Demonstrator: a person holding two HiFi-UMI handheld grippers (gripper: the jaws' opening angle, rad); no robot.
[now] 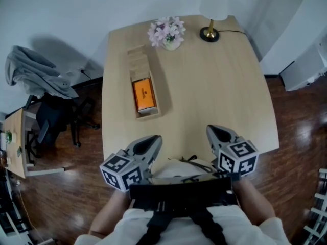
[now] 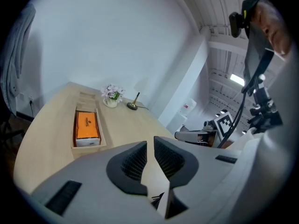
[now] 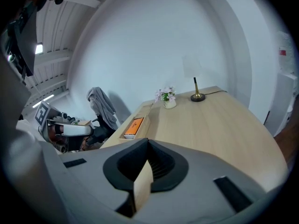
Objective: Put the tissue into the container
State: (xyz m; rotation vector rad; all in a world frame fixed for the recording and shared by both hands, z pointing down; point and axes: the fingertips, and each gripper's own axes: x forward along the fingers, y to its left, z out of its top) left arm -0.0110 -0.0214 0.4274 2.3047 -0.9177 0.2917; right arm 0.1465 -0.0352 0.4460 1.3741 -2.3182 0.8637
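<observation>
The fingers (image 2: 134, 163) of the left gripper (image 2: 150, 143) are seen a narrow gap apart, pressed on a thin pale sheet that runs between them. The fingers (image 3: 163, 164) of the right gripper (image 3: 148, 143) are closed fully together on a tan sheet edge. In the head view both sheets are judged to be the two sides of one pale bag (image 1: 179, 168) with dark cord handles. It is held at the lower middle of the frame, over the near edge of the table (image 1: 219, 86). What lies inside the bag is hidden.

An orange tissue pack (image 1: 144, 95) is seen lying in the near end of the long wooden box (image 1: 138, 60), left of centre in the upper half of the frame and well apart from both grippers. Whether a further tissue waits in the bag cannot be told.

The step in hand is judged to be the opening of the bag's mouth. It is best done by drawing the two edges apart evenly and slowly, so that the thin paper is not torn at either grip. The bag is best kept low over the table, so that nothing is spilled over the near edge. The cords should be left out of the grip, since they could slip. For any later carry towards the box, the far half of it is bare. The flowers (image 1: 167, 33) just beyond its far end should be given room.
</observation>
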